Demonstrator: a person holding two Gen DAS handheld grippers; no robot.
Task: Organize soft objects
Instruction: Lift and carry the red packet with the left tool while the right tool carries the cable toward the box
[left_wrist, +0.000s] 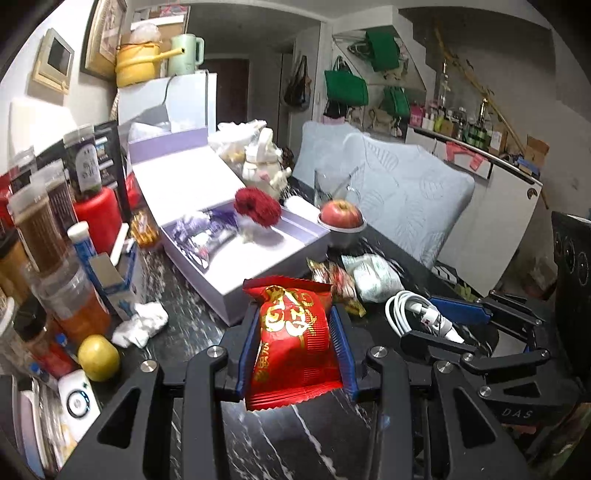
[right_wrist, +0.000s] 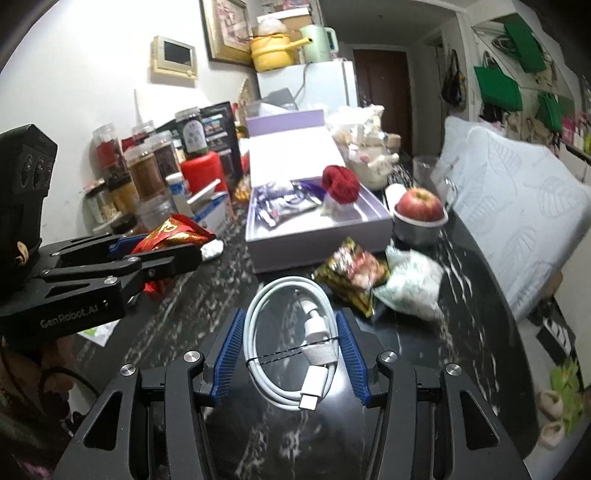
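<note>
Left gripper (left_wrist: 293, 332) pinching red snack packet (left_wrist: 295, 339), right gripper (right_wrist: 291, 343) clamping coiled white cable (right_wrist: 291, 343), lavender box (left_wrist: 258, 266) at twelve o'clock; risk: glossy packet slipping loose

Glossy foil packet (left_wrist: 293, 339) — smooth white plastic cable (right_wrist: 291, 343), polished marble table (right_wrist: 424, 354)

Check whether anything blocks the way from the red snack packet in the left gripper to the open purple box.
Nothing visible does. The left gripper holds the red snack packet just short of the purple box; only its low front wall lies between.
</note>
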